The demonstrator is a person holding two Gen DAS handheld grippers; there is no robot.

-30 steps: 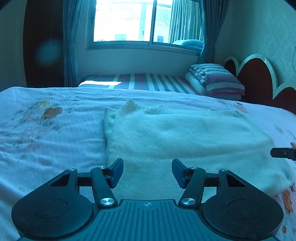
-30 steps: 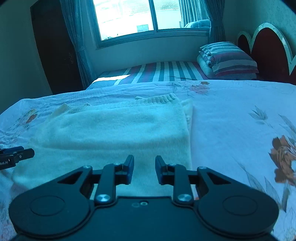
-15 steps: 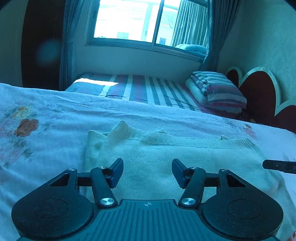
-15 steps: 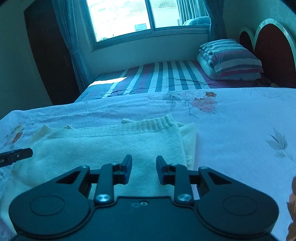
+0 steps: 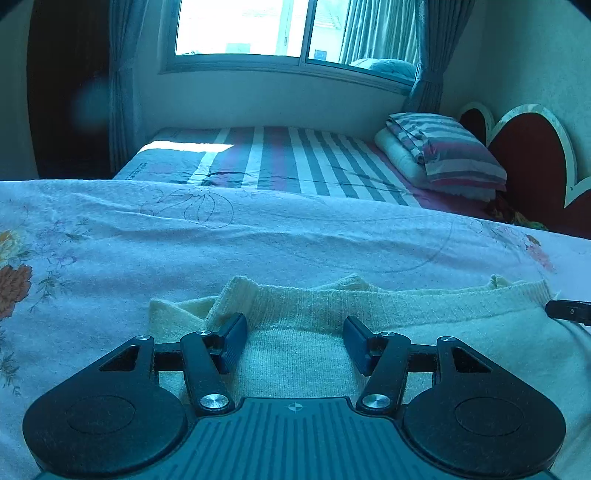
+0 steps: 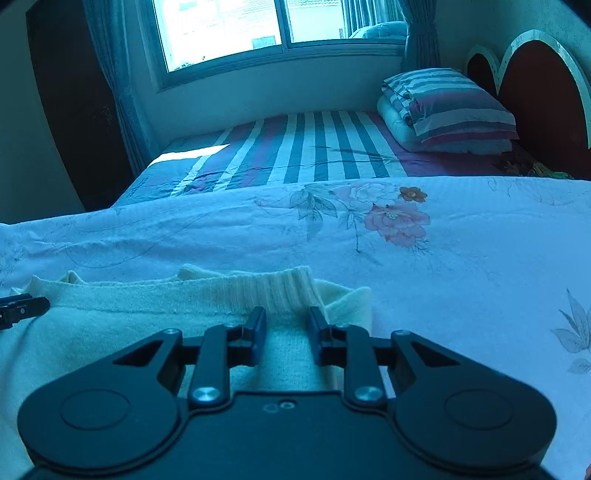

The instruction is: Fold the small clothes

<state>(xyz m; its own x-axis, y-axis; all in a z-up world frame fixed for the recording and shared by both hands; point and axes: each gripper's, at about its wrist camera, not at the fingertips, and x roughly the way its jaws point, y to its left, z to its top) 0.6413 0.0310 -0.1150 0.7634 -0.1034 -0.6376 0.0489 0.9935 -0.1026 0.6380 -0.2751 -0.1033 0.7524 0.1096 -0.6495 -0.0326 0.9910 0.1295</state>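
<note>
A cream knitted sweater [image 5: 424, 332] lies flat on the floral bedspread [image 5: 258, 243], its ribbed far edge towards the window. My left gripper [image 5: 295, 339] is open, low over the sweater near its far left corner. My right gripper [image 6: 286, 332] is open with a narrower gap, low over the sweater [image 6: 129, 332] at the ribbed far right corner [image 6: 284, 288]. The right gripper's tip shows at the right edge of the left wrist view [image 5: 569, 312]. The left gripper's tip shows at the left edge of the right wrist view [image 6: 22, 310].
The floral bedspread [image 6: 461, 277] spreads to all sides. Beyond it lie a striped mattress [image 5: 295, 162], a folded striped quilt [image 5: 443, 151] and a red headboard [image 5: 535, 166]. A window [image 5: 277, 33] and curtains stand at the back.
Both grippers have moved forward across the sweater, from its near edge to its far ribbed edge, and lower over it. Both stay open.
</note>
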